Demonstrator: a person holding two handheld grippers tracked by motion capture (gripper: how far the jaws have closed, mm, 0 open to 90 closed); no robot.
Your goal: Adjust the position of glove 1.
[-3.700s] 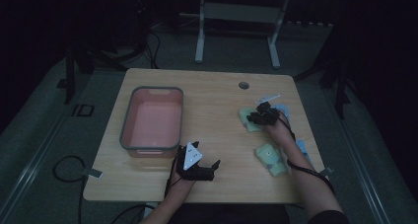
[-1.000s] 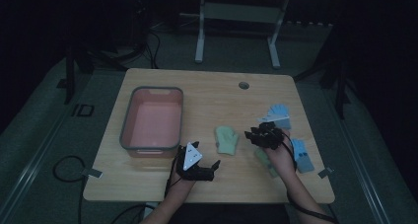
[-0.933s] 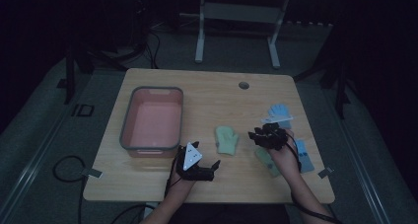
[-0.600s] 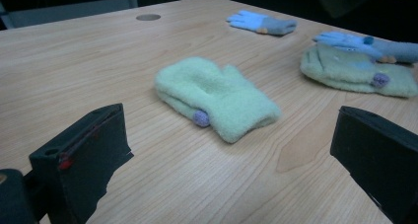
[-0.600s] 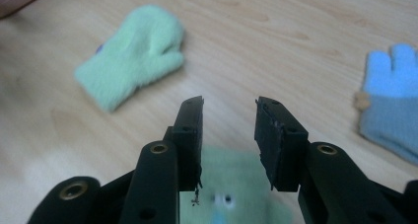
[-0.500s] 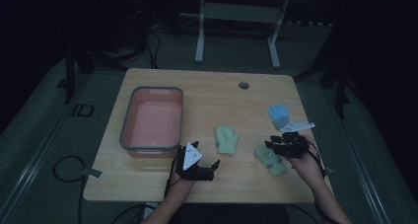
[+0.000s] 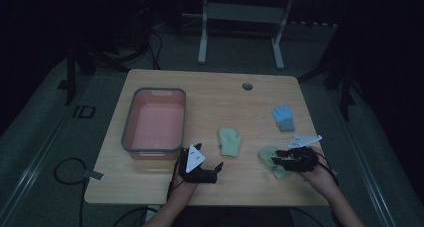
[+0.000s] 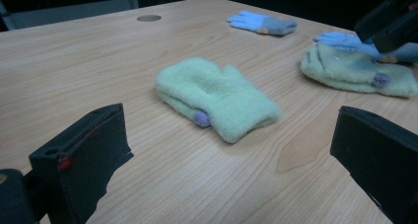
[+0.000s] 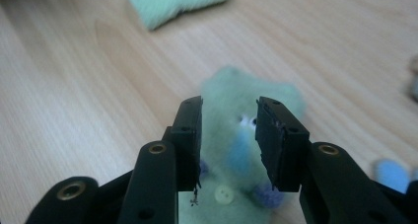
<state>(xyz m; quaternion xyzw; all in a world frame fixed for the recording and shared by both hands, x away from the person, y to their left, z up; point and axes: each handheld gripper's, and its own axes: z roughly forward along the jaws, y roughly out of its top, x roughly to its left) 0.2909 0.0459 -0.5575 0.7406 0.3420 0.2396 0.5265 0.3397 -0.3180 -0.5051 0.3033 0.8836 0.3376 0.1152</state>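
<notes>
A: Quick status, R gripper (image 7: 283, 161)?

B: It's hovering over the green mitten with the buttons (image 7: 272, 160) near the person's edge of the bench (image 7: 210, 89). Jaws are standing part open, nothing pinched btwn them. In the right gripper view that mitten (image 9: 236, 135) is lying right beneath and past the jaw tips, blurred, w/ a pale button and purple bits showing.

A: Touching it?

B: Can't tell. The pads aren't pressing on anything.

A: L gripper (image 7: 207, 174)?

B: Sitting low at the bench's near edge, jaws gaping wide, empty. The plain green mitten (image 8: 217, 98) is lying flat just ahead of it, btwn the two jaws' lines of sight but well clear of both pads.

A: Other stuff?

B: A blue glove (image 7: 284, 118) is lying farther out beyond the R gripper, apart from it. In the left gripper view a second blue glove (image 8: 345, 40) is lying against the button mitten's far side, partly under the R gripper. The pink tub w/ grey rim (image 7: 131, 124) is sitting just beyond the L gripper, to its left side, nothing showing in it.
</notes>
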